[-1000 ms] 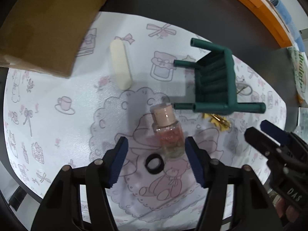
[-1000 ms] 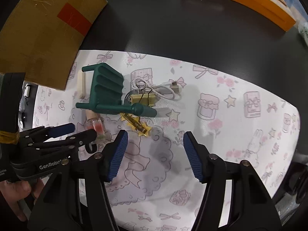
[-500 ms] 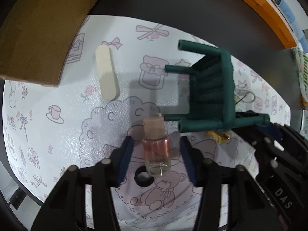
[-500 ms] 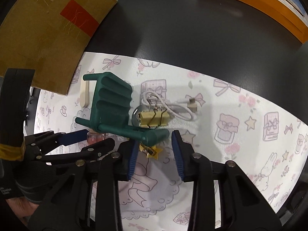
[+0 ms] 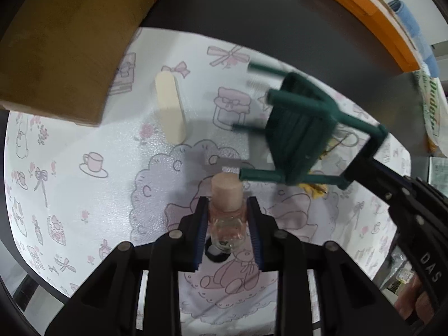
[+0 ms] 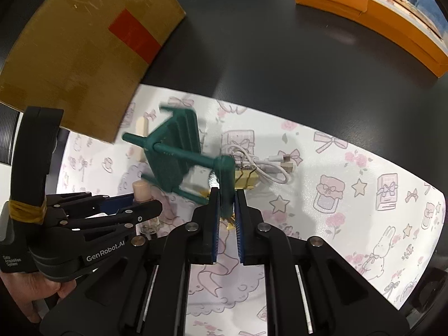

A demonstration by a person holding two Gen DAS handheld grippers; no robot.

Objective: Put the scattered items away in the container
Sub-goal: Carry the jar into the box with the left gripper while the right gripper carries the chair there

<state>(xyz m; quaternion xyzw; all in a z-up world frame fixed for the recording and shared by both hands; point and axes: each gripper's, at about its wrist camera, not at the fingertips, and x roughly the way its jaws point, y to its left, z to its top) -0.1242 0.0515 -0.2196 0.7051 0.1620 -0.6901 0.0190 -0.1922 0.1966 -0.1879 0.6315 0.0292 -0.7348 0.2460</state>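
A small clear bottle [image 5: 226, 196] with pink liquid and a beige cap sits between the pads of my left gripper [image 5: 227, 210]. The jaws are closing and the pads press on its sides. My right gripper [image 6: 226, 198] points down, its jaws closing with one leg of the green toy chair [image 6: 173, 151] pinched between the pads. The chair [image 5: 299, 128] is tilted and motion-blurred. A cream oblong block [image 5: 170, 112], a black ring [image 5: 217, 253] and a gold star clip [image 5: 315, 190] lie on the patterned mat [image 5: 84, 168]. The brown cardboard box [image 6: 84, 42] stands at the far left.
A gold binder clip [image 6: 246, 179] and a white USB cable [image 6: 277, 165] lie just beyond the chair. An orange box [image 6: 378, 14] sits on the dark table at the far right. A hand holds the left gripper [image 6: 140, 203] at the lower left.
Both pairs of jaws have narrowed: the left onto the bottle, the right onto a chair leg. The chair has swung out of its lying pose and now tilts, blurred.
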